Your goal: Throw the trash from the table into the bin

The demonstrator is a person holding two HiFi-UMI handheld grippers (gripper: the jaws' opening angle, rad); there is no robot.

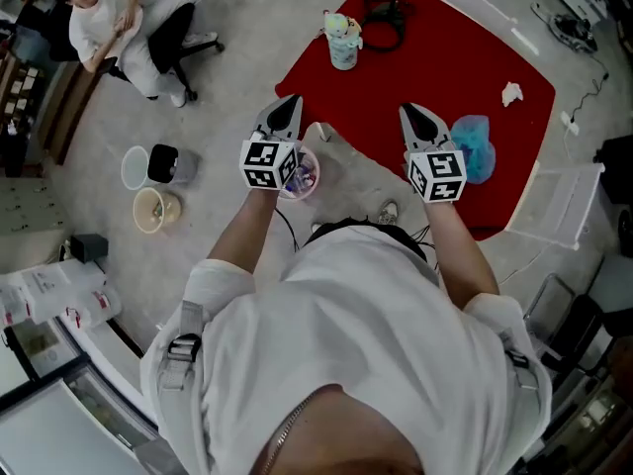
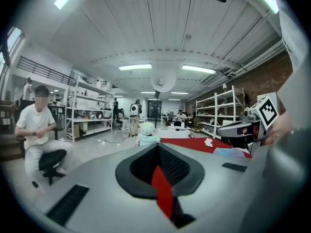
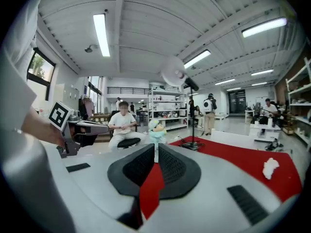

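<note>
My left gripper [image 1: 286, 104] is shut and empty, held above the floor just off the near left edge of the red table [image 1: 435, 57]. Under it stands a small pink-rimmed bin [image 1: 303, 178] with scraps inside, partly hidden by the gripper. My right gripper [image 1: 416, 113] hovers over the table's near edge; its jaws stand together and I see nothing in them. A crumpled blue piece [image 1: 477, 146] lies just right of it. A crumpled white paper [image 1: 511, 93] [image 3: 269, 168] lies farther right. In the gripper views both jaw pairs [image 2: 158, 147] [image 3: 155, 148] look closed over the red top.
A cup with a plush toy [image 1: 343, 40] and a black stand with cable [image 1: 391, 13] sit at the table's far side. Three buckets [image 1: 150, 181] stand on the floor at left. A seated person [image 1: 119, 18] is far left. A white frame [image 1: 569, 201] stands right of the table.
</note>
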